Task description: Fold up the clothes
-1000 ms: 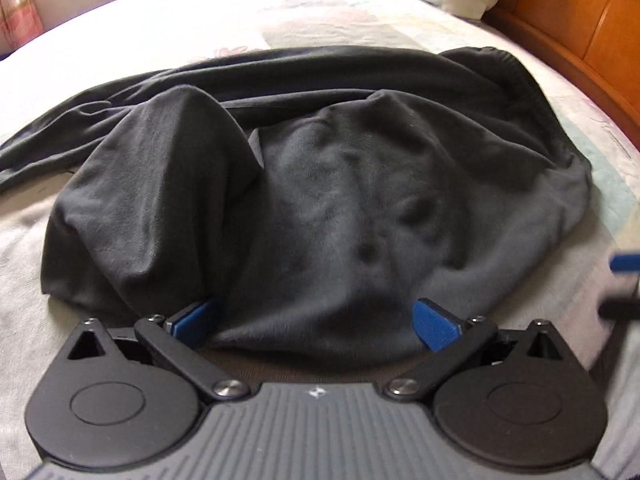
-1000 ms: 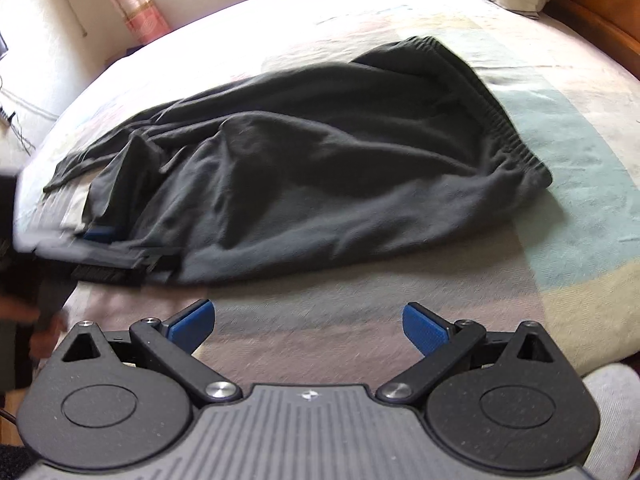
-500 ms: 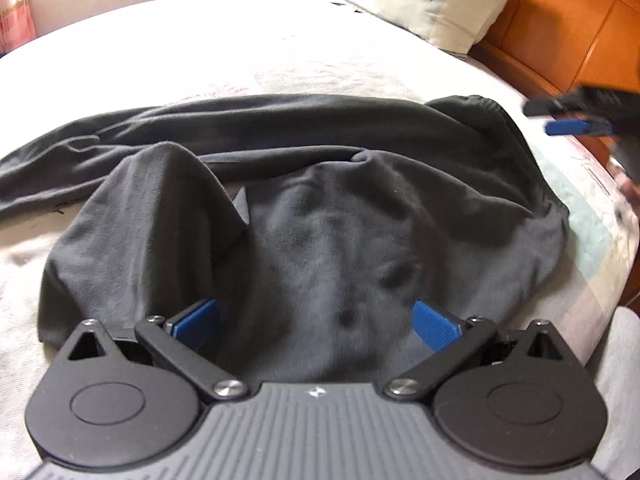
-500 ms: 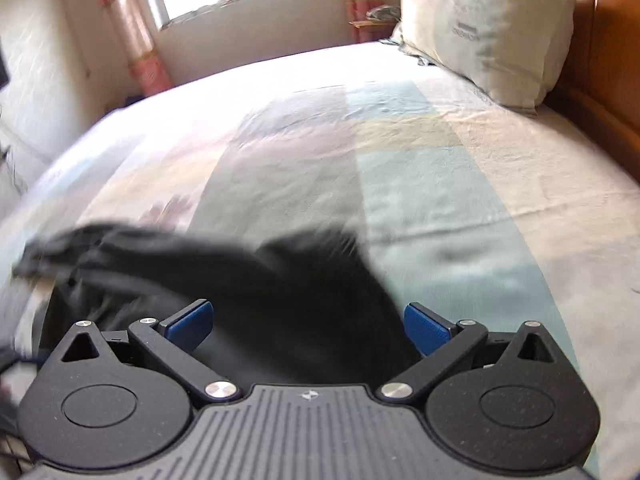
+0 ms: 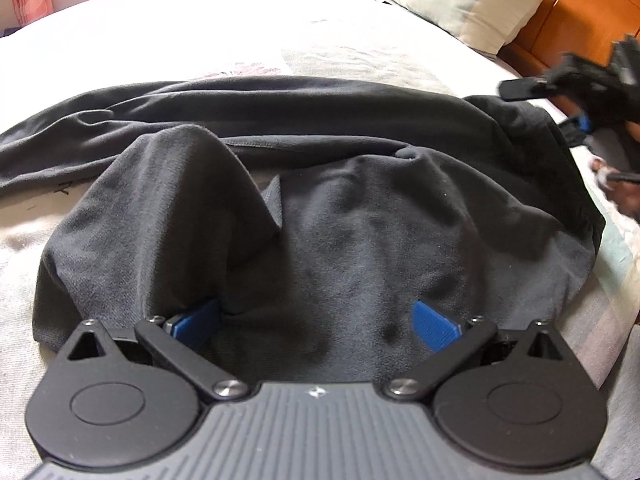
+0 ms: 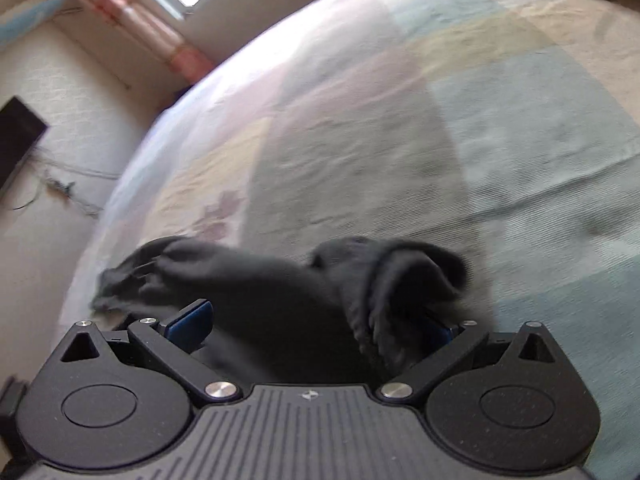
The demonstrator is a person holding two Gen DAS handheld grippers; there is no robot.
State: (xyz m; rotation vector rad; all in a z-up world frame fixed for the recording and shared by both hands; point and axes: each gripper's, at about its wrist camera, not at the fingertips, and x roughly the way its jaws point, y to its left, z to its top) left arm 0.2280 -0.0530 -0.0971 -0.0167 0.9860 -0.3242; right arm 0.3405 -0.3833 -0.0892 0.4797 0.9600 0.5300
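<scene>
A dark grey garment (image 5: 360, 208) lies crumpled across the bed, one long leg stretched to the left. My left gripper (image 5: 316, 320) is open at its near edge, with cloth lying between the blue pads (image 5: 434, 324). The right gripper (image 5: 560, 100) shows blurred at the garment's far right end. In the right wrist view the right gripper (image 6: 314, 324) is open too. Bunched cloth (image 6: 280, 292) sits between its fingers, and a gathered hem (image 6: 404, 276) drapes over the right pad.
A patchwork bedspread (image 6: 440, 120) covers the bed. A pillow (image 5: 472, 0) rests at the back right against a wooden headboard (image 5: 592, 12). A hand (image 5: 624, 196) shows at the right edge. A pink curtain (image 6: 132, 12) hangs beyond the bed.
The right gripper swung from the bed's near side to the garment's right end, where cloth now lies between its fingers. The left gripper drew back slightly and stayed open.
</scene>
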